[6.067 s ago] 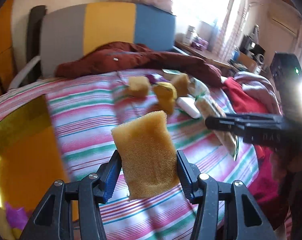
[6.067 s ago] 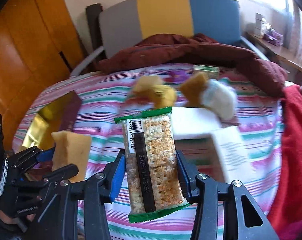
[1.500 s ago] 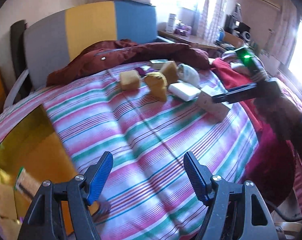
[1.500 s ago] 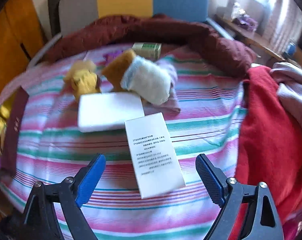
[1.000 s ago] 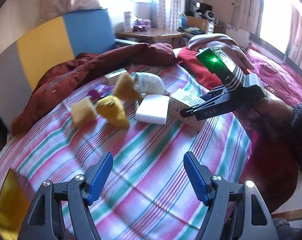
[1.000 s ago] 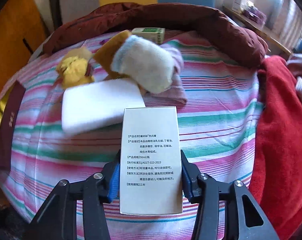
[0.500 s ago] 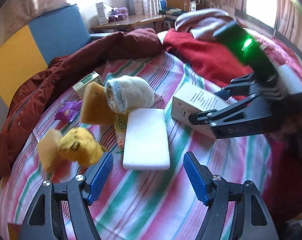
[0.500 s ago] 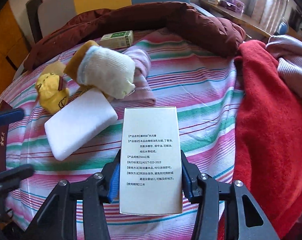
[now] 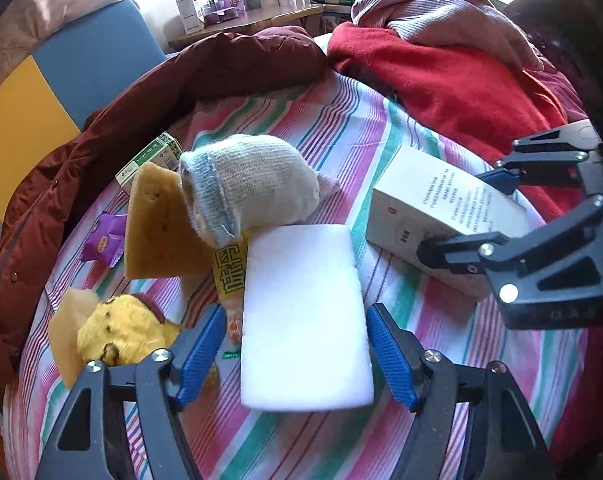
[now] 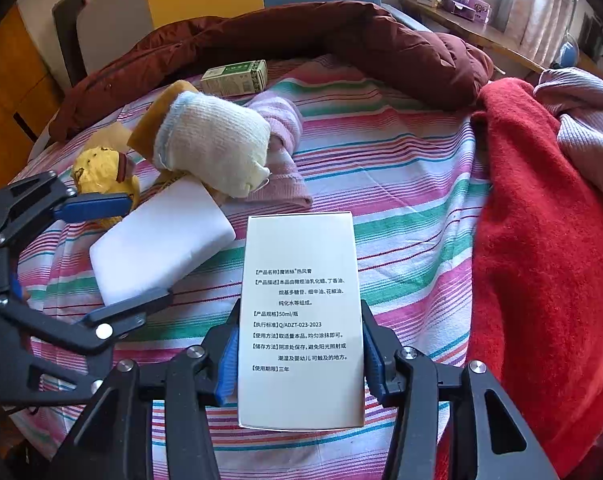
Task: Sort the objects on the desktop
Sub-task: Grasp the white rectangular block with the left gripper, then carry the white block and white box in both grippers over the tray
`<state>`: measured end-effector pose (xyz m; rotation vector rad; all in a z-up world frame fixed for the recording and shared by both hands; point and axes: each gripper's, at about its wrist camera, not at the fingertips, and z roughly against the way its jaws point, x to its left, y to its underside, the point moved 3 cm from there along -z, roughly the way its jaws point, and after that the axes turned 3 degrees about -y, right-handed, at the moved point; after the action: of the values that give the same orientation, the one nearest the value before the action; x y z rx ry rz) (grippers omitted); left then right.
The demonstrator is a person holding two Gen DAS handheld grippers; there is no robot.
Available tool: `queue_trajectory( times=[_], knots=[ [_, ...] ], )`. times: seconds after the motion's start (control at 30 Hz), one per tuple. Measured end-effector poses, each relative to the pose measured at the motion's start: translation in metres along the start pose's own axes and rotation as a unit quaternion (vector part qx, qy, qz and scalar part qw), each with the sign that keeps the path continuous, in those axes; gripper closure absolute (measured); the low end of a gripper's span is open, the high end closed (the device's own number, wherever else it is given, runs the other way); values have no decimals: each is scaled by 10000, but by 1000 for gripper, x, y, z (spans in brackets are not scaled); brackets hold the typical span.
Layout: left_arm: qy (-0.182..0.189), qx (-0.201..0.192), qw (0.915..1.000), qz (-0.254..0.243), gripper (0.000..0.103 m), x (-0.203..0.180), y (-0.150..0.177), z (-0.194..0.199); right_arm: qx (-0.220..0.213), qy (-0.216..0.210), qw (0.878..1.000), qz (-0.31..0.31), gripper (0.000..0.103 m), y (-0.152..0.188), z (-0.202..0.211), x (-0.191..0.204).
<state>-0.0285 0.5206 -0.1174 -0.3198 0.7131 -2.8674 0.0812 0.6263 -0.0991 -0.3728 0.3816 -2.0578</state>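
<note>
A white foam block point(image 9: 305, 320) lies on the striped bedsheet point(image 9: 381, 148). My left gripper point(image 9: 297, 348) straddles the block's near end. Its jaws are closing, and a narrow gap still shows at the left pad. In the right wrist view the left gripper point(image 10: 129, 252) reaches over the same block point(image 10: 161, 240). My right gripper point(image 10: 301, 356) is shut on a white printed carton point(image 10: 301, 312), held just above the sheet. The left wrist view shows that carton point(image 9: 433, 208) at the right.
Behind the block sit a rolled grey-cream sock point(image 9: 249, 188), a tan sponge point(image 9: 157, 228), a yellow plush toy point(image 9: 121, 332), a yellow snack packet point(image 9: 231, 272), a purple wrapper point(image 9: 103, 242) and a small green box point(image 9: 149, 160). A maroon jacket point(image 9: 221, 76) and red blanket point(image 9: 461, 84) border the sheet.
My left gripper has come down and forward onto the white foam block, and its jaws have narrowed around it. The right gripper has kept still with the carton.
</note>
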Motion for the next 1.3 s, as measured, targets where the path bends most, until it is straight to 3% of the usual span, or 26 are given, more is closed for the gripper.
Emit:
queue_trajectory(
  times=[0.03,0.23,0.47,0.6,0.87,1.07,1.3],
  knots=[
    [16,-31,10000,4,45,-1,0,-1,16,15,10000,-2,52,0,-1,0],
    [65,-269,9995,181,46,-8,11,8,66,57,10000,29,52,2,-3,-2],
    [205,-463,9937,1003,46,-11,42,45,7,-204,9995,237,53,3,0,7],
    [23,-386,9879,1499,46,-7,76,62,51,-525,9963,679,53,4,-3,33],
    [-588,-353,9693,2362,46,16,127,92,102,-482,9947,899,53,7,-9,43],
    [-848,-469,9588,2670,46,24,150,117,135,-384,9944,971,53,9,-12,45],
    [-1075,-610,9485,2917,46,36,175,148,218,-582,9958,673,53,9,-10,42]
  ],
)
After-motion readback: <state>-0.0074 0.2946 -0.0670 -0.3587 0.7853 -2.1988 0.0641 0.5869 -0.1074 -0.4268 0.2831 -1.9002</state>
